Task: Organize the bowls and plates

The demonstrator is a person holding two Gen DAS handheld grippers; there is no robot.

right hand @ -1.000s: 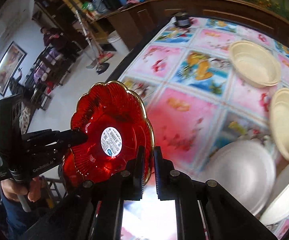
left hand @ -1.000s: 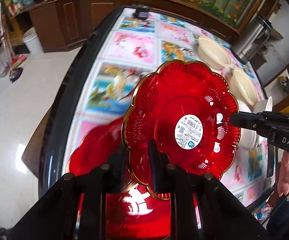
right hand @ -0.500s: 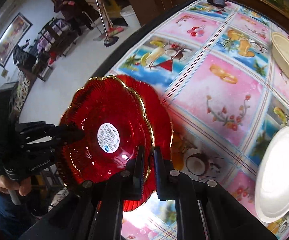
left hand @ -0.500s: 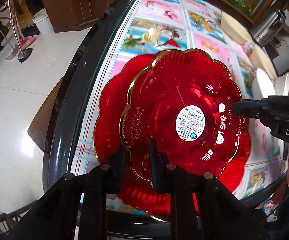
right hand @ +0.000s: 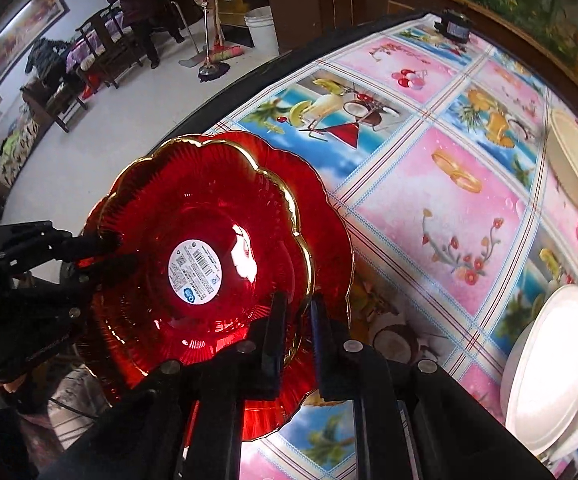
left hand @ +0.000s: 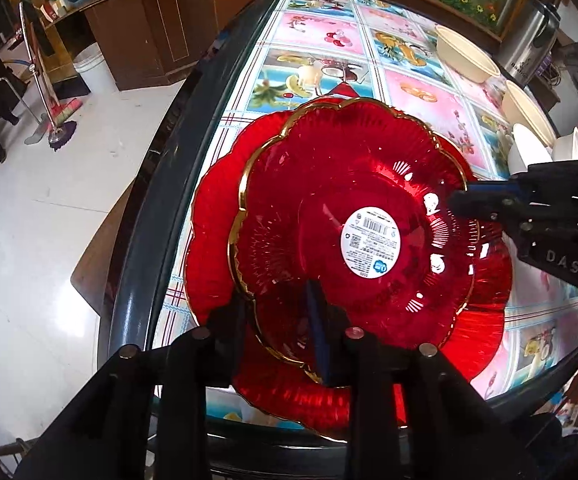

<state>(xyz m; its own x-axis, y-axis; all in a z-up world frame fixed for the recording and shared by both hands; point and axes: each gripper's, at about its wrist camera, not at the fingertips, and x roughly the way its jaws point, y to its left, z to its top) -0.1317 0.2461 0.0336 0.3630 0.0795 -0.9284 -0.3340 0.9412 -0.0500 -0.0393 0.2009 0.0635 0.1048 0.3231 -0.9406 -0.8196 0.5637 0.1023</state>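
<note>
Two red scalloped plates with gold rims are present near the worktop's [left hand: 225,80] edge. The upper red plate [left hand: 353,216] is held directly above the lower red plate [left hand: 217,232], which lies flat on the fruit-patterned cloth; whether the two touch cannot be determined. A round white label [left hand: 371,242] sits at the centre of the upper plate.

Left gripper [left hand: 277,320]: fingers narrowly parted and closed over the near rim of the upper plate, one finger to each face of the rim. In the right wrist view the same gripper [right hand: 109,250] enters from the left side with its tips on the plate's rim.

Right gripper [right hand: 295,320]: fingers closed to a thin gap over the opposite rim of the same plate, the gold edge passing between them. In the left wrist view it [left hand: 461,200] reaches in from the right, tips on the plate's edge.

Other items on the worktop, well apart from the red plates: cream bowls [left hand: 465,56] toward the far right side, and white plates [right hand: 549,364] near the right edge. A steel kettle [left hand: 529,48] stands beyond the far corner. A white bucket [left hand: 93,68] and a mop [left hand: 59,120] stand on the floor.
</note>
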